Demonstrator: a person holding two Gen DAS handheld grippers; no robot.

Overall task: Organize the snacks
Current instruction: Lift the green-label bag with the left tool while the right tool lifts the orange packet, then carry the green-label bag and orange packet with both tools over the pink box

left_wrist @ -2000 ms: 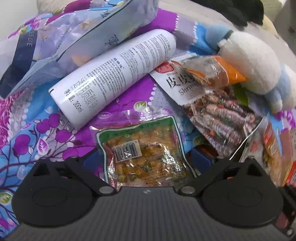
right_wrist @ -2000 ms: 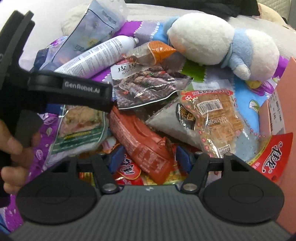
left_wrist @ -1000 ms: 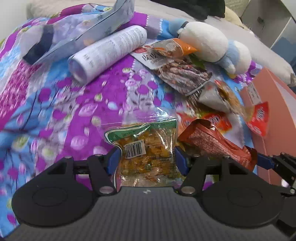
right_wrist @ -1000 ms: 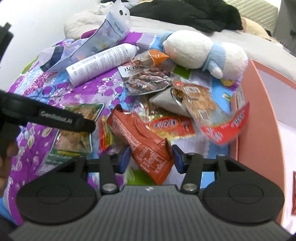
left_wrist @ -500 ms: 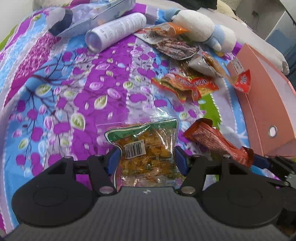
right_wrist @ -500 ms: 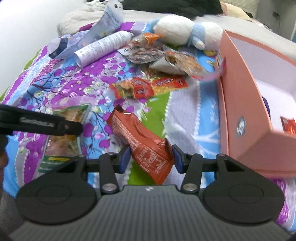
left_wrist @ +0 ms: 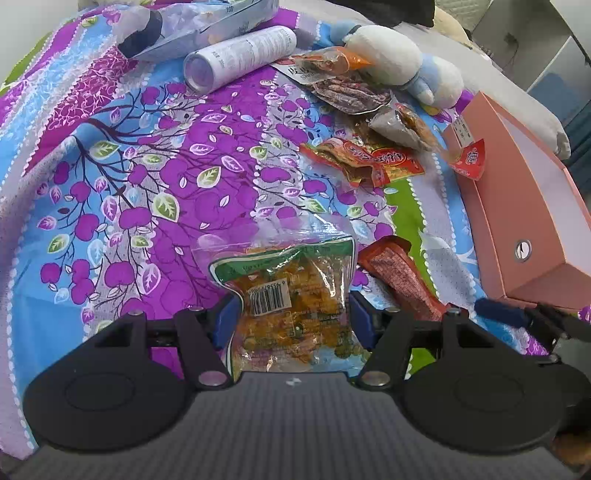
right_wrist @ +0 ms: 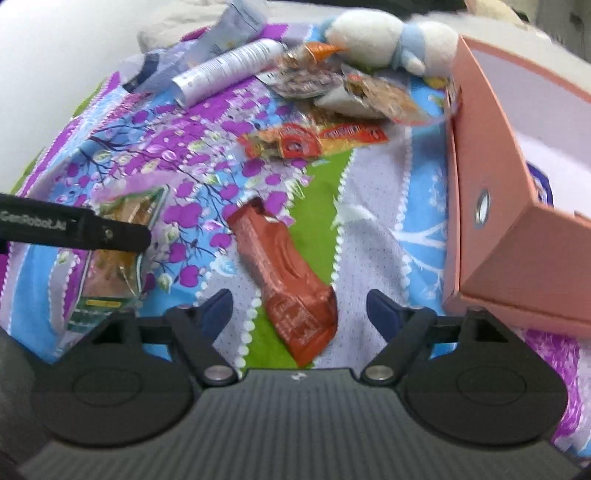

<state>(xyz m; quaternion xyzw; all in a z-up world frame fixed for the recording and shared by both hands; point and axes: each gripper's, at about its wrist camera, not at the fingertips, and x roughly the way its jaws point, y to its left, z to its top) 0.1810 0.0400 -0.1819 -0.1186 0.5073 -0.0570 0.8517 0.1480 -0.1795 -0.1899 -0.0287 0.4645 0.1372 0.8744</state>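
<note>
One pink box sits open at the right on the bed's flowered cover; its white inside shows only the edge of a purple-and-white packet, the rest hidden behind the box wall. The left hand-held gripper has its blue pads pressed against both sides of a clear, green-topped snack bag of yellow-orange pieces, held above the cover. The right hand-held gripper has its jaws spread wide, and a red-brown snack pack lies between them, touching neither pad; whether it rests on the cover is hard to tell, as its near end is blurred. Farther off, near the box's far end, lies a heap of loose snack packets, with a white spray can on its side, a pale plastic pouch and a white-and-blue plush toy beyond. The right wrist view is smeared, so the packet prints cannot be read.
</note>
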